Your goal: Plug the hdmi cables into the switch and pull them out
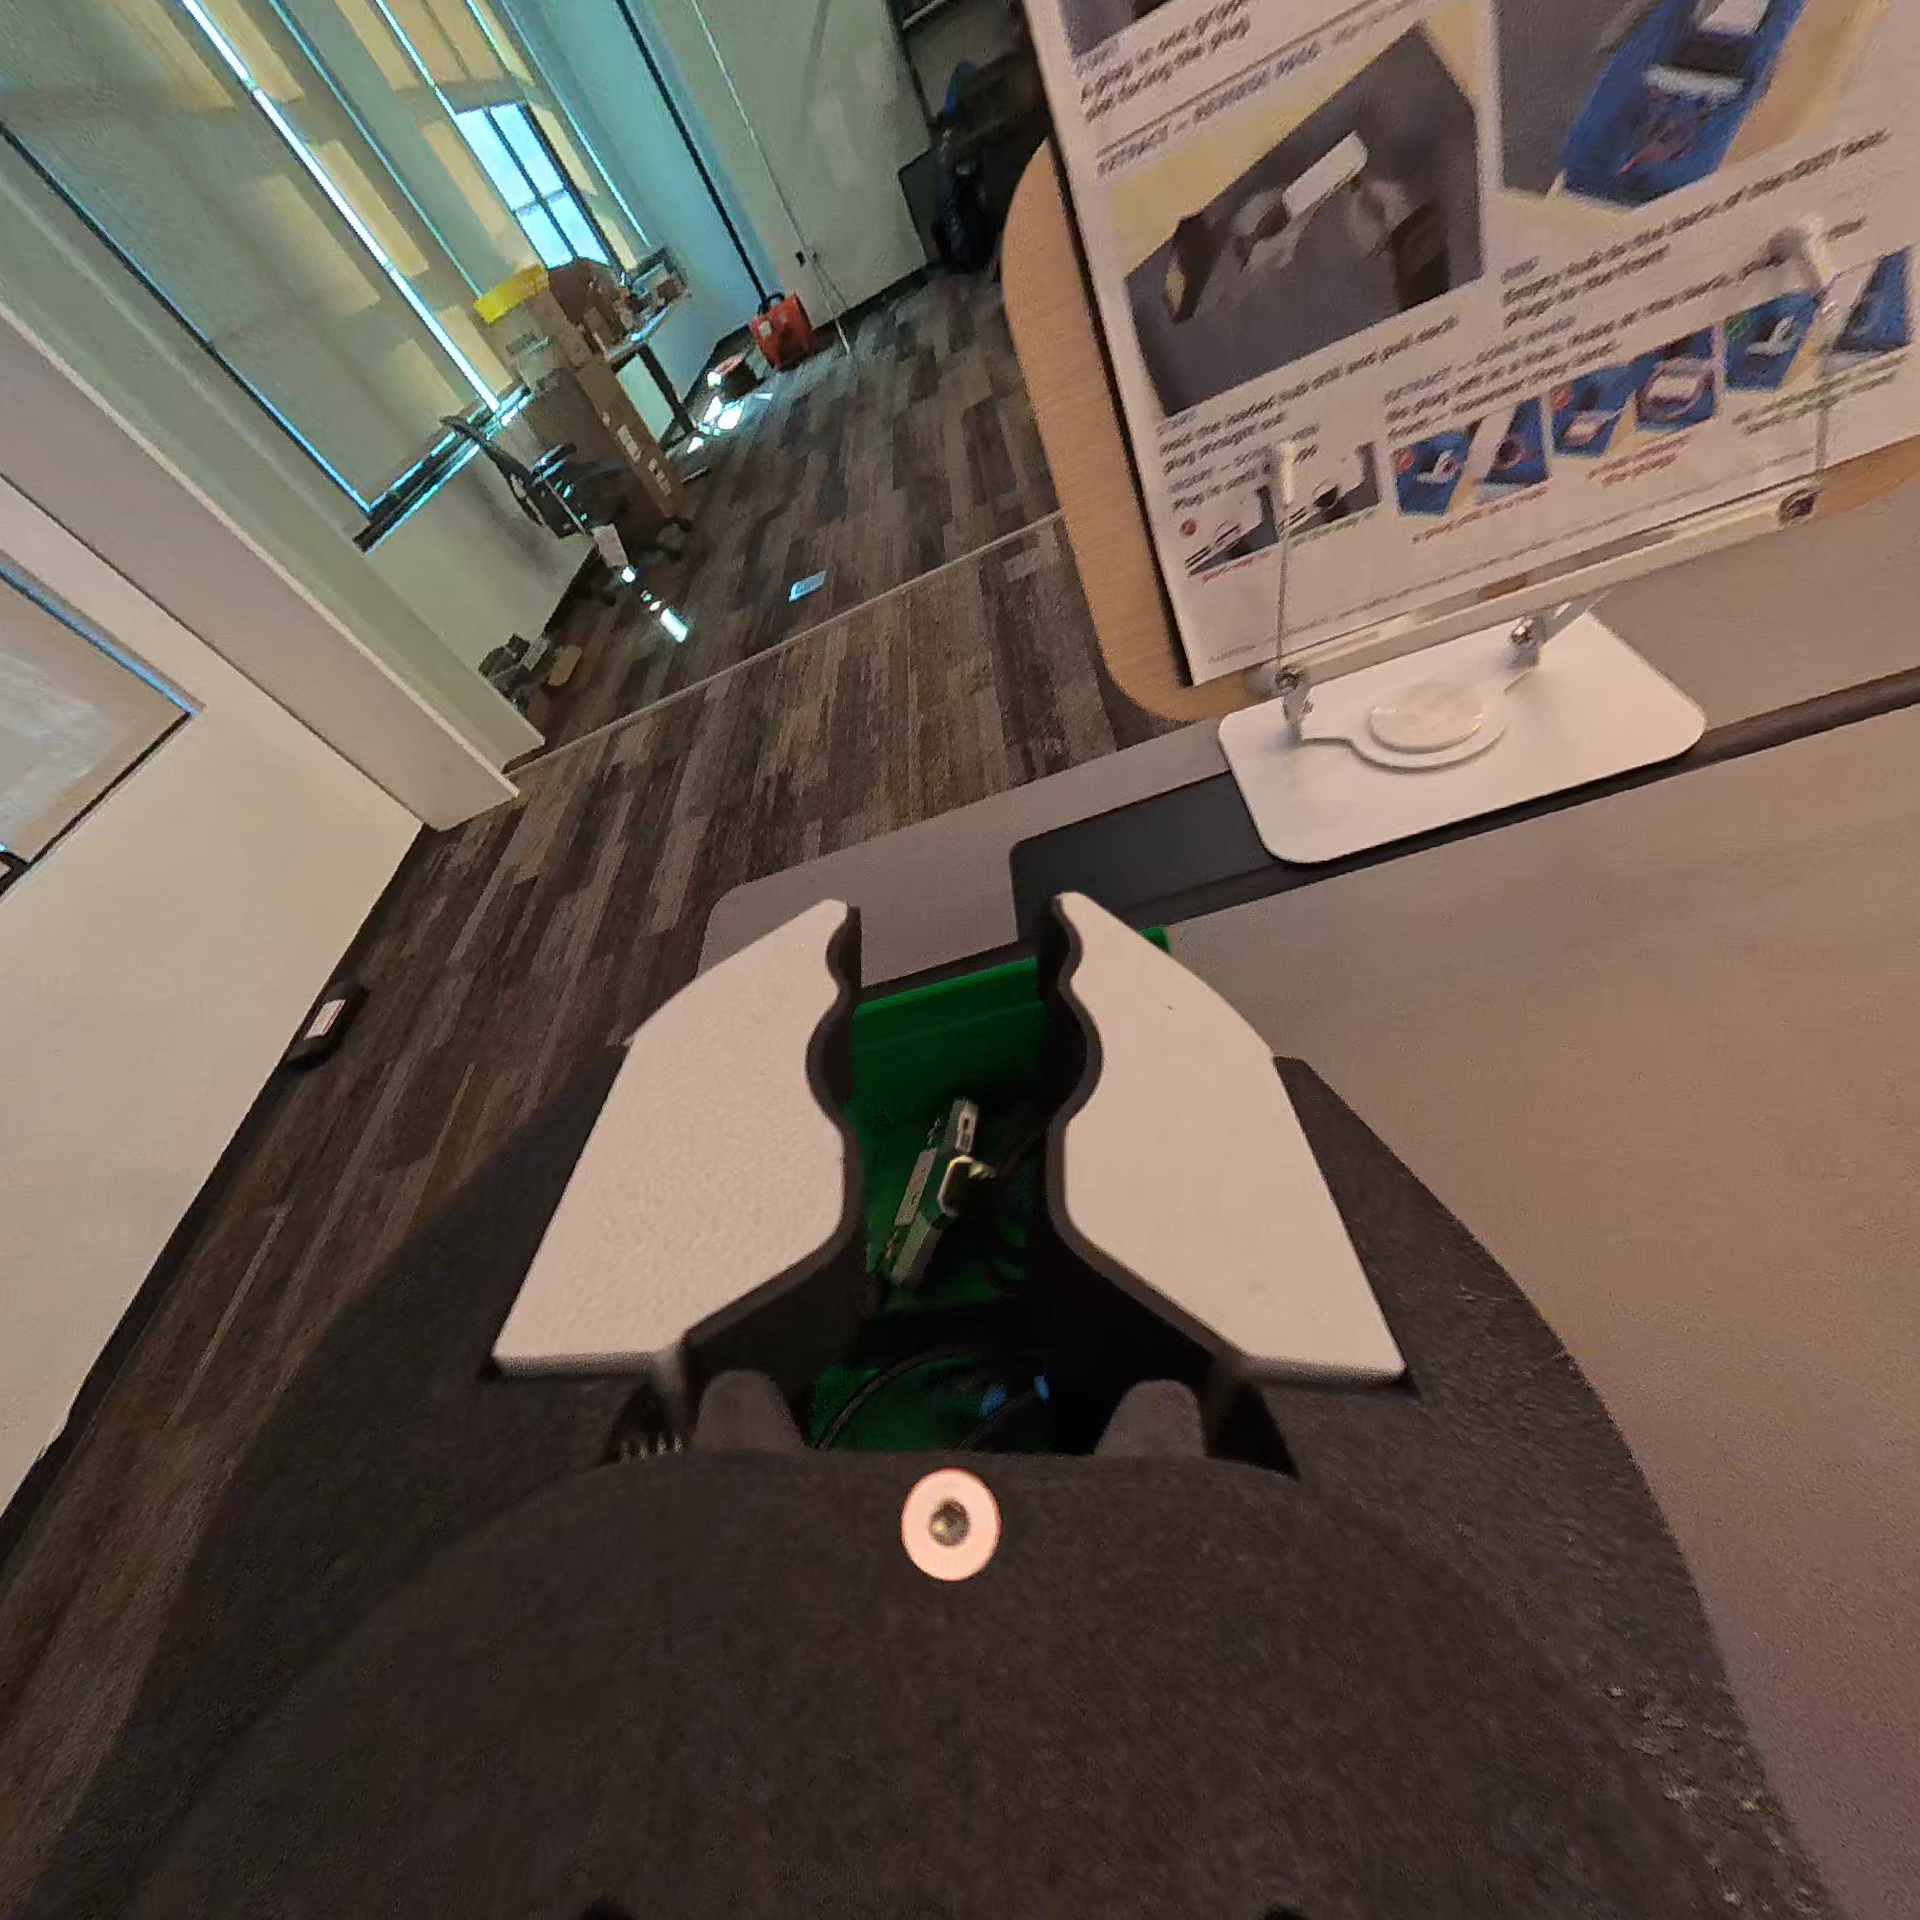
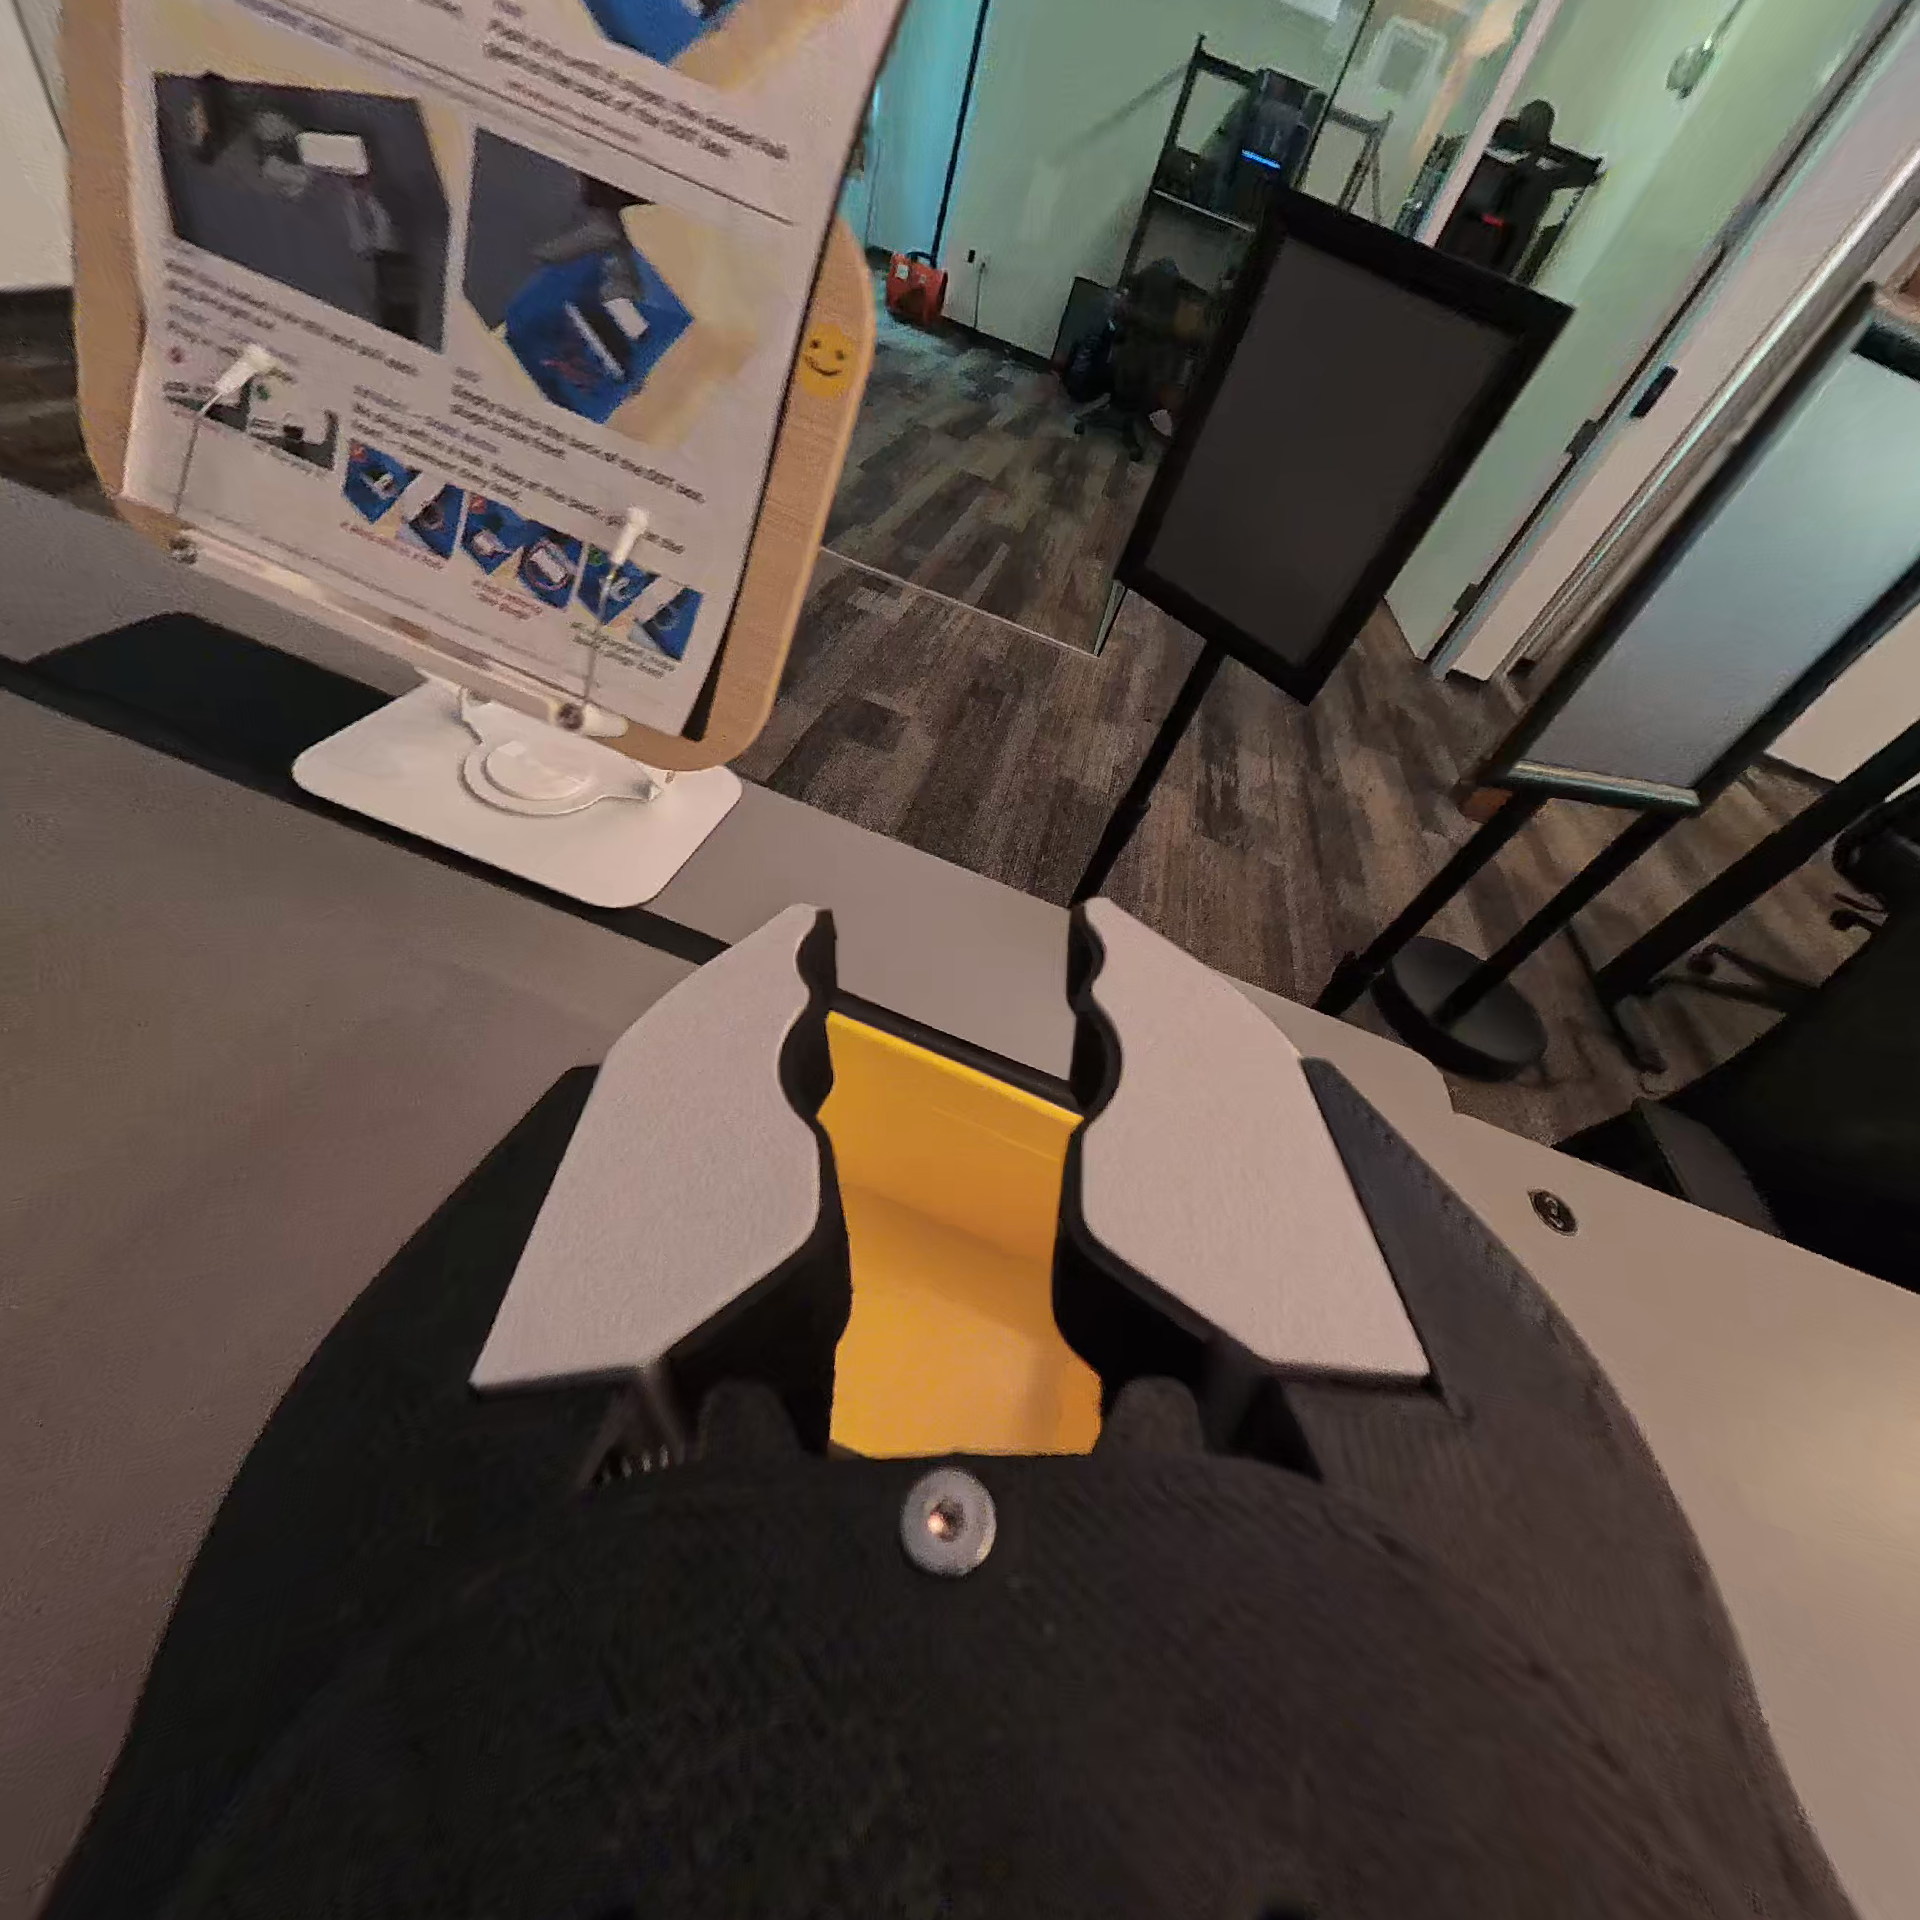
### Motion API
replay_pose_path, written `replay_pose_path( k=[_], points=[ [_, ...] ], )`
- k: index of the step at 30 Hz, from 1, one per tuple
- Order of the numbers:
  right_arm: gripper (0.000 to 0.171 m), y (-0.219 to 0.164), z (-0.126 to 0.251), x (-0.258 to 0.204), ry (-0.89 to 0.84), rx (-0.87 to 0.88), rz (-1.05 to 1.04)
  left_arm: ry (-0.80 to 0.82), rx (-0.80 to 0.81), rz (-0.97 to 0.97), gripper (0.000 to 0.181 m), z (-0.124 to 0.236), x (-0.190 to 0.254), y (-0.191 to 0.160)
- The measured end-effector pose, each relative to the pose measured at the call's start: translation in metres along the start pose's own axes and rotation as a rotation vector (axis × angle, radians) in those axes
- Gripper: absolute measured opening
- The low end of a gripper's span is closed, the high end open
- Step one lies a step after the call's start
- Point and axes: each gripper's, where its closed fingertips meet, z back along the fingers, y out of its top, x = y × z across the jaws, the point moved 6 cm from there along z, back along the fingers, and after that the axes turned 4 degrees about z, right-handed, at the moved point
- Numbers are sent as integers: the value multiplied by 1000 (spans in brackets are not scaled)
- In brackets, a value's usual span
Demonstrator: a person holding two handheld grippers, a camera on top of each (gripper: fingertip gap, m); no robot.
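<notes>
Switch [image 1: 940,1195] half hidden between left tongs [image 1: 948,940], blurred.

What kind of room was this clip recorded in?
Most likely an office or lab workspace. A grey table carries an instruction sheet on a white stand, the floor is striped carpet tile, office chairs sit by tall windows, and a dark display board stands nearby.

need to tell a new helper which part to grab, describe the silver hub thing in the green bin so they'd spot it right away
Start at the grey table holding the white-based instruction stand; at its near left edge sits a green bin, seen between the fingers of the open left tool. Inside lies the switch, a slim silver metal bar. It is the only pale, rigid piece there, among thin black cables.
</notes>
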Motion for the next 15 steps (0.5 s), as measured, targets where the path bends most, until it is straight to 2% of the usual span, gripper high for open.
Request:
replay_pose_path(
  k=[4, 7, 12, 15],
  points=[
    [55, -1, 3, -17, 32, -28, 25, -51, 34, 1, 35, 7, 15, 7],
    [67, -6, 7, -16, -41, -15, -32, -141, 53, 54, 44, 17, 29, 10],
    [77, 13, 10, -65, 78, 100, -219, -248, 102, 144, 67, 16, 70, 17],
    [86, 22, -1, -106, 120, 89, -222, -268, 95, 152, 94, 5, 100, 15]
  ],
)
